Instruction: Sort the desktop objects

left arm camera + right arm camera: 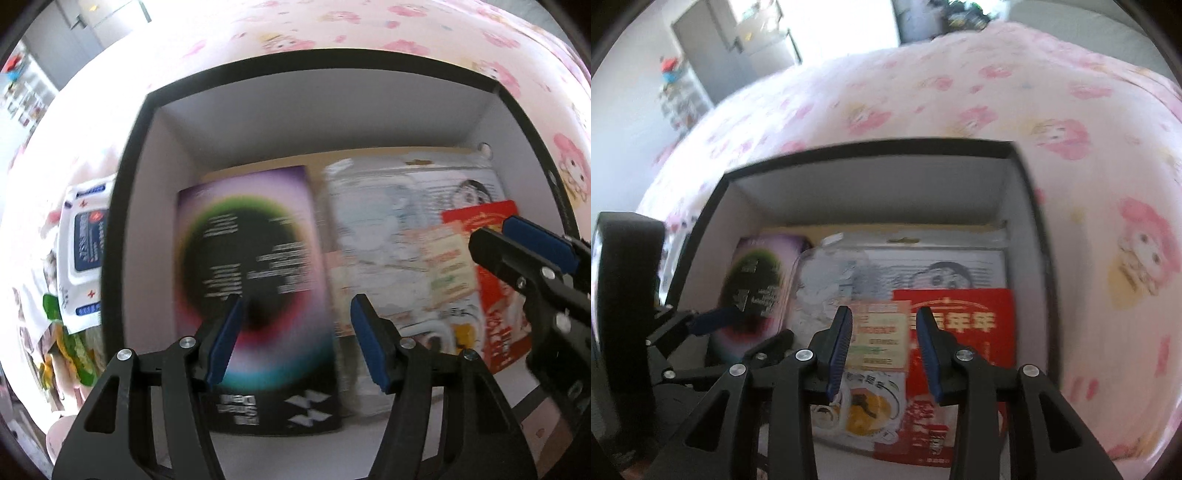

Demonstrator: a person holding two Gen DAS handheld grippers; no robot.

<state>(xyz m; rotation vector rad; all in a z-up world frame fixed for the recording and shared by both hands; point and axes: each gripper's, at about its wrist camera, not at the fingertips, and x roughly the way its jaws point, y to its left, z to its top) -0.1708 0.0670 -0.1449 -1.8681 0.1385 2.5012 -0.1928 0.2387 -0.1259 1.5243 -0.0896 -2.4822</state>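
Hovering over box [133, 206] | both tools empty: left tool [295, 339] wide, right tool [884, 350] narrowly parted | packets [960, 332] below boxed; wipes pack [86, 236] outside left.

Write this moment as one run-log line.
phase: placing in box | left gripper: open, empty, above purple booklet | right gripper: open, empty, above red packet

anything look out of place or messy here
Mostly tidy: the box holds flat packets side by side. The odd ones out are a wipes pack and green snack bags, lying outside its left wall.
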